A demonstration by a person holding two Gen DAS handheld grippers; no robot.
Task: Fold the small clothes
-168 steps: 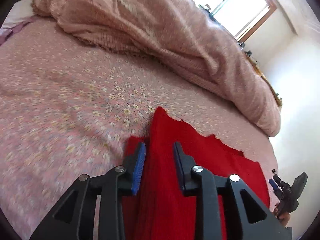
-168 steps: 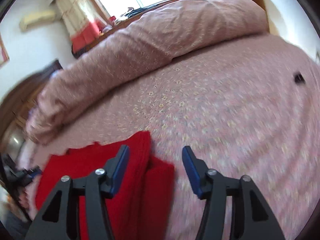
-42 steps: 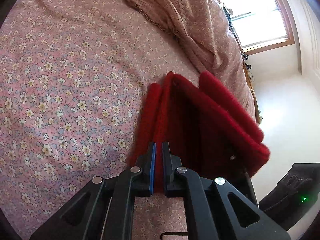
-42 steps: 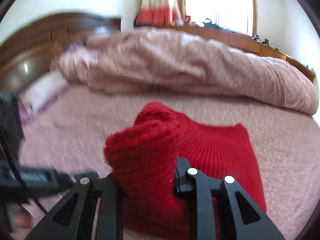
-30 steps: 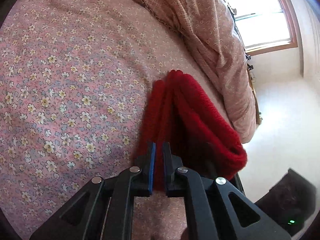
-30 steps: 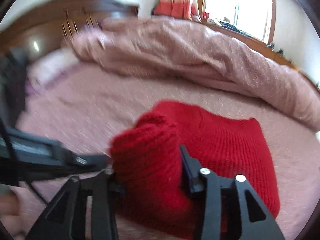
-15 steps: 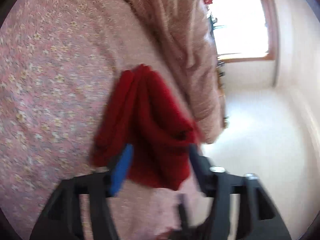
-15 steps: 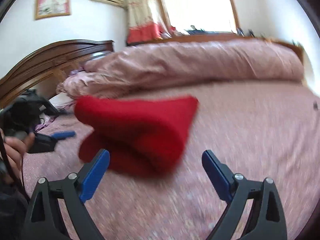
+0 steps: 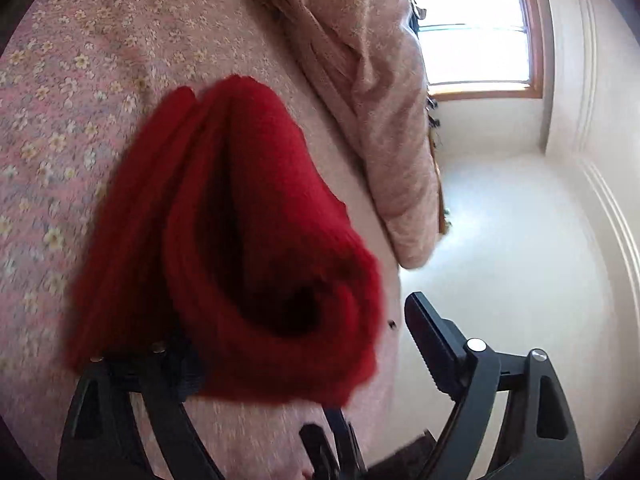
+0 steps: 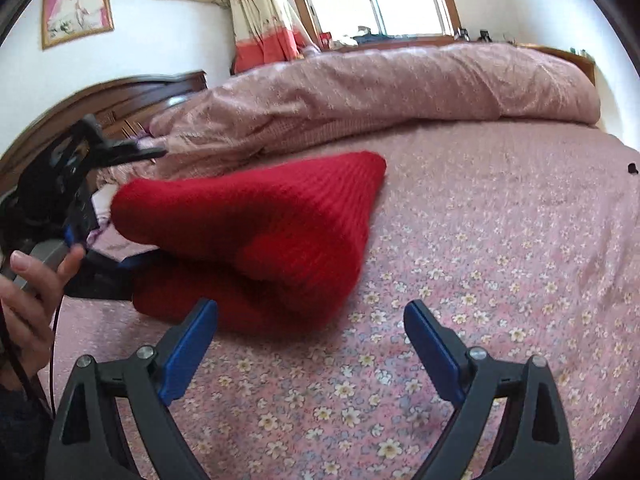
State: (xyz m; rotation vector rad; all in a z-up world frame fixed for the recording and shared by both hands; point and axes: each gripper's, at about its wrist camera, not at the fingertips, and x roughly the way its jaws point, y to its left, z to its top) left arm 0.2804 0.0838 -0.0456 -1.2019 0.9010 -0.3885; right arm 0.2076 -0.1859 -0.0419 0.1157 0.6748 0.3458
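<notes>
A red knitted sweater [image 10: 280,224] lies folded in a thick bundle on the flowered bed sheet [image 10: 500,260]. My right gripper [image 10: 310,340] stands wide open just in front of it, blue pads clear of the wool. In the left wrist view the sweater [image 9: 240,240] fills the middle and drapes over one finger of my left gripper [image 9: 296,344], hiding it. The other finger [image 9: 432,340] stands clear to the right. The left jaws are opening, with wool between them but not pinched. A hand [image 10: 36,280] holds that left tool at the sweater's left end.
A rolled pink quilt [image 10: 380,92] runs along the far side of the bed. A dark wooden headboard [image 10: 120,96] stands at the back left. A small dark object [image 10: 632,168] lies on the sheet far right. The bed's edge [image 9: 396,320] drops to pale floor.
Both grippers were shut on the sweater and have let go. The right one opened wide and drew back. The left jaws spread, and the folded sweater now rests on the sheet.
</notes>
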